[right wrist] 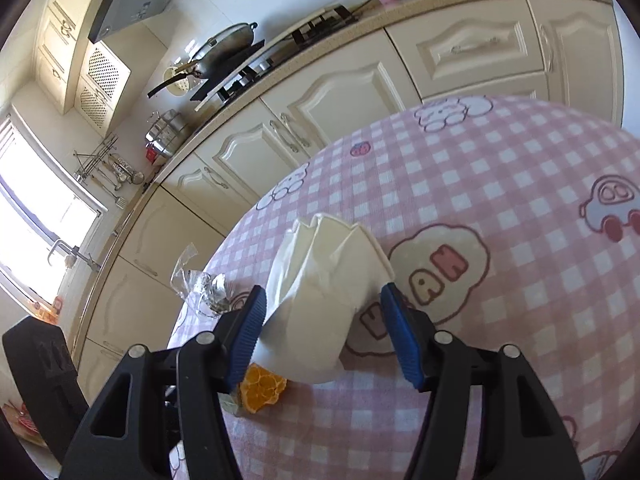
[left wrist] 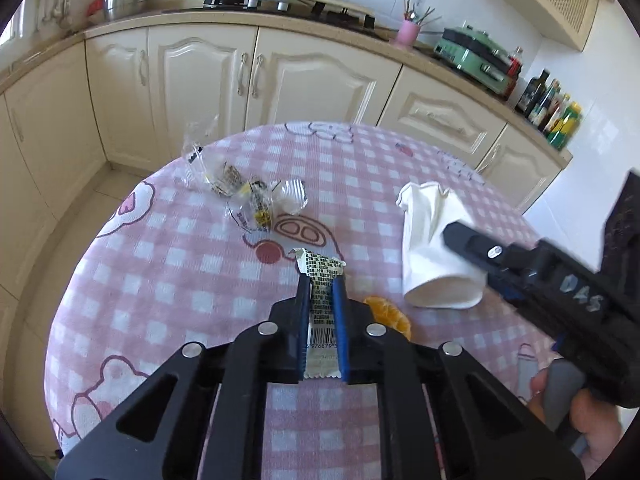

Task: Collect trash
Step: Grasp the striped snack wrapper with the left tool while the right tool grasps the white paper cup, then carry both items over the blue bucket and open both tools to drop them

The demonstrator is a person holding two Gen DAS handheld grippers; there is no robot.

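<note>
My left gripper [left wrist: 321, 285] is shut on a white printed snack wrapper [left wrist: 320, 266] with a barcode, low over the round table's pink checked cloth [left wrist: 180, 264]. A crumpled white paper cup [right wrist: 320, 280] lies on its side between the fingers of my right gripper [right wrist: 323, 294]. That gripper is open: the left pad [right wrist: 246, 328] sits at the cup's side and the right pad stands off it. In the left wrist view the cup [left wrist: 428, 256] lies right of the wrapper, partly under a right finger [left wrist: 472, 242]. An orange peel [left wrist: 390, 314] lies by the cup's mouth.
Clear plastic wrappers [left wrist: 244, 200] and a foil liner [left wrist: 294, 196] lie at the table's far left edge. Cream cabinets [left wrist: 200, 92] and a counter with a hob, a pink utensil holder [left wrist: 408, 34] and bottles [left wrist: 556, 112] ring the table. A hand [left wrist: 592, 424] grips the right tool's handle.
</note>
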